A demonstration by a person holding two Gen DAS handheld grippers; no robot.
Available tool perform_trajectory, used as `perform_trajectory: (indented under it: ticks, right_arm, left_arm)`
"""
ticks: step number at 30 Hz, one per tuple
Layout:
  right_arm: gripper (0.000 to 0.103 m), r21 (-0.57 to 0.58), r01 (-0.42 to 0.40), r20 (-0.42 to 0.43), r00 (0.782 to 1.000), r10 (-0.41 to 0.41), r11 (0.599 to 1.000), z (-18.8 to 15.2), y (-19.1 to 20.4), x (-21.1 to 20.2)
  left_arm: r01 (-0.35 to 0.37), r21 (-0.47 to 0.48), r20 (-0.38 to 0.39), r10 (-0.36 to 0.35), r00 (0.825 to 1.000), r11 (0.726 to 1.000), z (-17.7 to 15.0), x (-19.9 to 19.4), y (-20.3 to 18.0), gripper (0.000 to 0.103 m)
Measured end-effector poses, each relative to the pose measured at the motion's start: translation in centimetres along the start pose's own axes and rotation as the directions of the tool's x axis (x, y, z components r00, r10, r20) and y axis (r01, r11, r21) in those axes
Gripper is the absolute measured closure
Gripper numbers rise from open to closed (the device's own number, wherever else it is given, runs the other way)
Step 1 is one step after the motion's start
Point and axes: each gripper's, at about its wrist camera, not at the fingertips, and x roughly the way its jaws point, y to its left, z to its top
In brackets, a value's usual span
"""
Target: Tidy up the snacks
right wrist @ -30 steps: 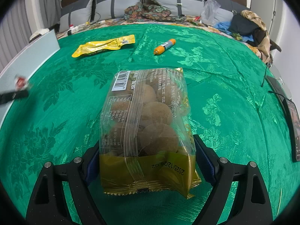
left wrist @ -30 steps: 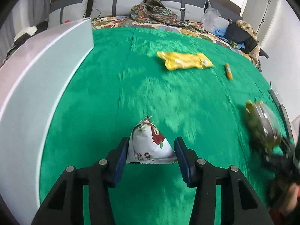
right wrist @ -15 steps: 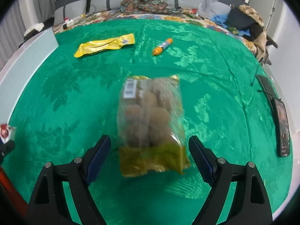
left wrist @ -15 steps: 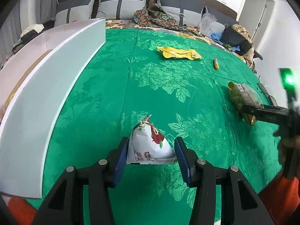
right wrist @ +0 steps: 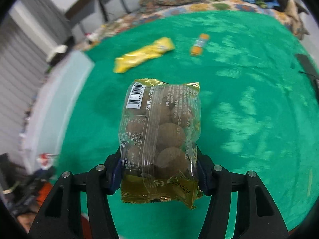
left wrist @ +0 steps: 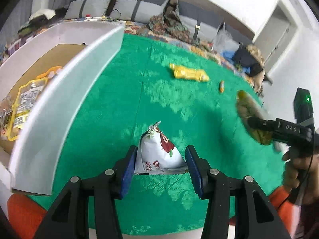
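Note:
My left gripper (left wrist: 160, 164) is shut on a small white snack pouch (left wrist: 159, 153) with a red print, held above the green cloth. My right gripper (right wrist: 159, 171) has its jaws closing on a clear gold-edged bag of brown round snacks (right wrist: 161, 135); both pads press its sides and the bag is lifted off the cloth. That bag (left wrist: 252, 117) and the right gripper show at the right of the left wrist view. A white box (left wrist: 65, 91) with snack packets (left wrist: 26, 99) inside stands at the left. A yellow packet (left wrist: 188, 73) and an orange stick (left wrist: 221, 85) lie farther off.
The green cloth (left wrist: 123, 119) covers a bed, with grey pillows (left wrist: 127, 10) and a heap of clothes (left wrist: 169, 23) behind. A dark phone (right wrist: 307, 63) lies at the cloth's right edge. A person's hand (left wrist: 299, 165) grips the right tool. Orange fabric shows at the bottom corners.
The right jaws closed in on the snack bag and lifted it off the cloth. The left gripper rose and swung toward the white box, whose inside now shows.

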Motion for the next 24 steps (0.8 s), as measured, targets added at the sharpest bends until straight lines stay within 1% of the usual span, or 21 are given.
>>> perform_trajectory:
  ticks: [1, 3, 6, 7, 8, 9, 10, 11, 12, 13, 14, 15, 16, 17, 18, 19, 21, 22, 23, 24]
  right_arm:
    - [0.041, -0.014, -0.033, 0.005, 0.999, 0.033, 0.999, 0.4, 1.5, -0.2]
    - [0.041, -0.054, -0.107, 0.014, 0.994, 0.108, 0.993, 1.6, 5.5, -0.6]
    - [0.040, -0.156, -0.223, 0.012, 0.974, 0.228, 0.962, 3.3, 13.3, -1.1]
    - [0.040, -0.196, -0.260, 0.004, 0.964, 0.266, 0.945, 3.7, 16.3, -1.0]
    - [0.040, -0.224, -0.287, -0.006, 0.956, 0.293, 0.932, 3.9, 18.5, -0.8]
    - [0.040, -0.253, -0.319, -0.023, 0.946, 0.324, 0.913, 4.1, 21.2, -0.3]
    - [0.040, -0.279, -0.348, -0.045, 0.936, 0.350, 0.895, 4.2, 24.0, 0.3]
    - [0.040, -0.302, -0.369, -0.062, 0.928, 0.368, 0.879, 4.3, 26.6, 1.1]
    - [0.038, -0.325, -0.383, -0.071, 0.921, 0.382, 0.865, 4.1, 29.1, 1.9]
    - [0.035, -0.341, -0.395, -0.076, 0.916, 0.394, 0.853, 3.9, 30.9, 2.6]
    - [0.031, -0.349, -0.410, -0.082, 0.909, 0.408, 0.843, 3.7, 32.6, 3.5]
    - [0.027, -0.342, -0.437, -0.094, 0.897, 0.433, 0.832, 3.4, 34.4, 4.7]
    - [0.024, -0.331, -0.461, -0.127, 0.886, 0.445, 0.823, 3.1, 35.8, 6.0]
    - [0.022, -0.327, -0.457, -0.165, 0.889, 0.427, 0.827, 2.8, 36.8, 7.2]
    - [0.022, -0.334, -0.428, -0.199, 0.903, 0.381, 0.840, 2.4, 37.9, 8.5]
    - [0.022, -0.343, -0.413, -0.199, 0.910, 0.364, 0.844, 1.8, 38.0, 8.7]
    - [0.022, -0.355, -0.418, -0.173, 0.908, 0.381, 0.836, 1.0, 37.1, 8.2]
    - [0.022, -0.358, -0.415, -0.160, 0.910, 0.382, 0.837, 0.9, 36.2, 7.9]
    - [0.022, -0.362, -0.402, -0.145, 0.916, 0.375, 0.841, 1.0, 35.3, 7.9]
    - [0.022, -0.368, -0.379, -0.127, 0.925, 0.358, 0.849, 0.9, 34.0, 7.8]
  left_arm:
    - [0.007, -0.023, 0.025, -0.007, 1.000, 1.000, 0.9, -1.4, 0.8, 0.054]
    - [-0.008, -0.048, 0.068, 0.011, 0.998, 0.999, 2.2, -3.6, 2.3, 0.054]
    - [-0.075, -0.096, 0.136, 0.088, 0.987, 0.992, 4.7, -7.2, 6.3, 0.054]
    - [-0.126, -0.116, 0.158, 0.143, 0.977, 0.985, 5.6, -8.4, 8.5, 0.054]
    - [-0.164, -0.128, 0.165, 0.184, 0.969, 0.978, 6.0, -9.0, 9.9, 0.054]
    - [-0.212, -0.144, 0.168, 0.235, 0.958, 0.967, 6.4, -9.5, 11.7, 0.054]
    - [-0.269, -0.165, 0.166, 0.295, 0.941, 0.949, 6.9, -10.1, 14.1, 0.054]
    - [-0.303, -0.178, 0.158, 0.331, 0.930, 0.936, 6.9, -10.3, 15.5, 0.054]
    - [-0.347, -0.195, 0.142, 0.376, 0.915, 0.917, 7.0, -10.4, 17.2, 0.053]
    - [-0.394, -0.220, 0.116, 0.425, 0.898, 0.893, 6.9, -10.4, 19.0, 0.050]
    - [-0.420, -0.247, 0.083, 0.451, 0.889, 0.873, 6.6, -10.3, 20.8, 0.038]
    - [-0.432, -0.269, 0.062, 0.463, 0.884, 0.861, 6.2, -10.3, 22.0, 0.025]
    - [-0.445, -0.304, 0.038, 0.478, 0.878, 0.842, 5.4, -10.5, 23.4, 0.022]
    - [-0.448, -0.320, 0.032, 0.482, 0.876, 0.835, 4.9, -10.7, 23.9, 0.022]
    - [-0.443, -0.336, 0.030, 0.479, 0.877, 0.831, 4.1, -11.1, 24.4, 0.022]
    - [-0.438, -0.344, 0.032, 0.476, 0.879, 0.831, 3.3, -11.5, 24.6, 0.021]
    - [-0.431, -0.353, 0.045, 0.475, 0.879, 0.830, 2.4, -12.0, 24.2, 0.017]
    - [-0.426, -0.357, 0.054, 0.473, 0.879, 0.832, 1.9, -12.2, 23.7, 0.016]
    - [-0.416, -0.356, 0.063, 0.466, 0.883, 0.837, 1.7, -12.2, 23.0, 0.016]
    - [-0.398, -0.349, 0.074, 0.448, 0.891, 0.849, 1.4, -12.1, 21.9, 0.016]
